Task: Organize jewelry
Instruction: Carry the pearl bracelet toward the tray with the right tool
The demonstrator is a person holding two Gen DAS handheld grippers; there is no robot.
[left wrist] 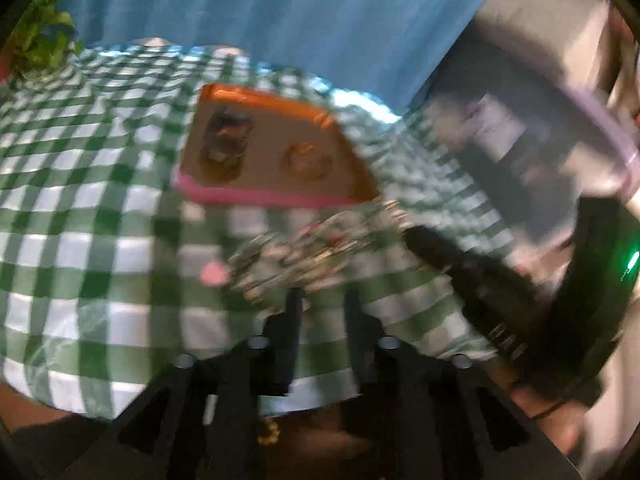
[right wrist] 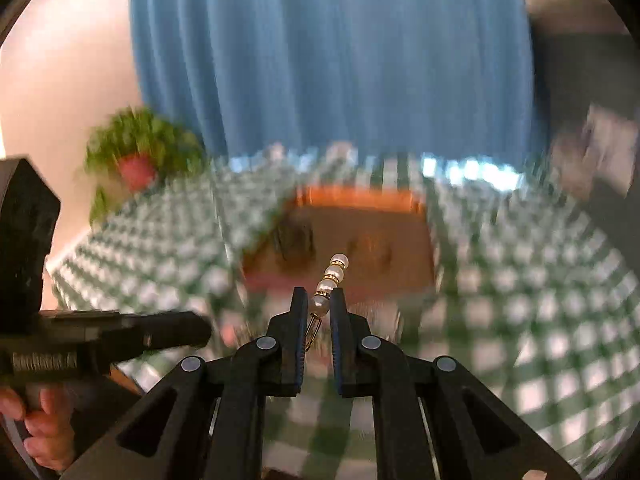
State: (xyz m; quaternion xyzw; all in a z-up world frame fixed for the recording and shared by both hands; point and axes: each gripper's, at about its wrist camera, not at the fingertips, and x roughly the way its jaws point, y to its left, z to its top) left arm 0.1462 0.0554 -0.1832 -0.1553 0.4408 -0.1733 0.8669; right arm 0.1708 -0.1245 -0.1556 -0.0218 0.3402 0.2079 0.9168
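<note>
At far left we see a potted plant (right wrist: 138, 156) at the desk's back corner. Our left gripper (left wrist: 322, 300) hangs over the green checked cloth (left wrist: 80, 208), its fingers slightly apart with nothing between them, just short of a blurred heap of jewelry (left wrist: 304, 248). Behind the heap sits an orange tray (left wrist: 276, 148) with two pieces in it. Our right gripper (right wrist: 319, 300) has its fingers clamped on a pearl hair clip (right wrist: 330, 280), held above the cloth in front of the tray
</note>
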